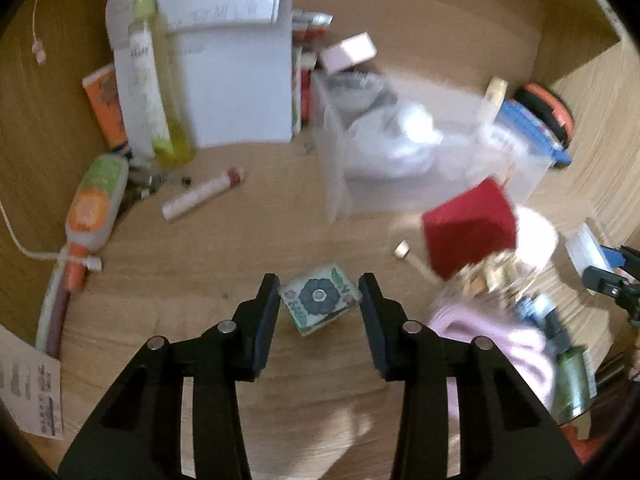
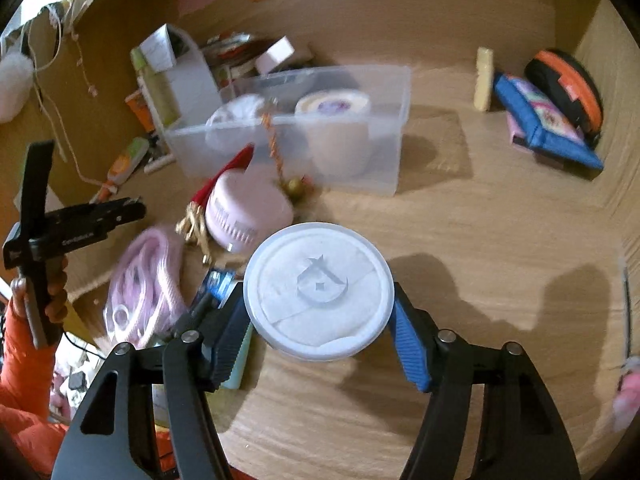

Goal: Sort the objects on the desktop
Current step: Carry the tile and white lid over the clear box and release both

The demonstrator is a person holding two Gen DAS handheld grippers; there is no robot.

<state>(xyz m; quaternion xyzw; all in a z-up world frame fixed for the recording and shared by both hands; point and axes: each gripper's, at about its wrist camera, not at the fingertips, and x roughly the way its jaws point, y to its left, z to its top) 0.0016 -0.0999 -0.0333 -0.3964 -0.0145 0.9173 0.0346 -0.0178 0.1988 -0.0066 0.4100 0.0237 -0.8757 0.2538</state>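
My left gripper (image 1: 319, 300) is open, its fingers on either side of a small square tin with a flower print (image 1: 319, 298) lying on the wooden desk; I cannot tell whether they touch it. My right gripper (image 2: 320, 316) is shut on a round white lidded container (image 2: 319, 291) and holds it above the desk. A clear plastic bin (image 2: 296, 128) stands behind it, holding a tape roll (image 2: 334, 108) and a white bundle (image 2: 236, 114). The bin also shows in the left wrist view (image 1: 420, 152).
A red box (image 1: 468, 228), a pink cord (image 2: 140, 284) and a pink round case (image 2: 244, 212) lie in front of the bin. Tubes and bottles (image 1: 96, 204), a lip balm stick (image 1: 204, 194) and papers (image 1: 232, 76) are at left. A blue pouch (image 2: 540, 120) and an orange-black case (image 2: 568, 88) lie far right.
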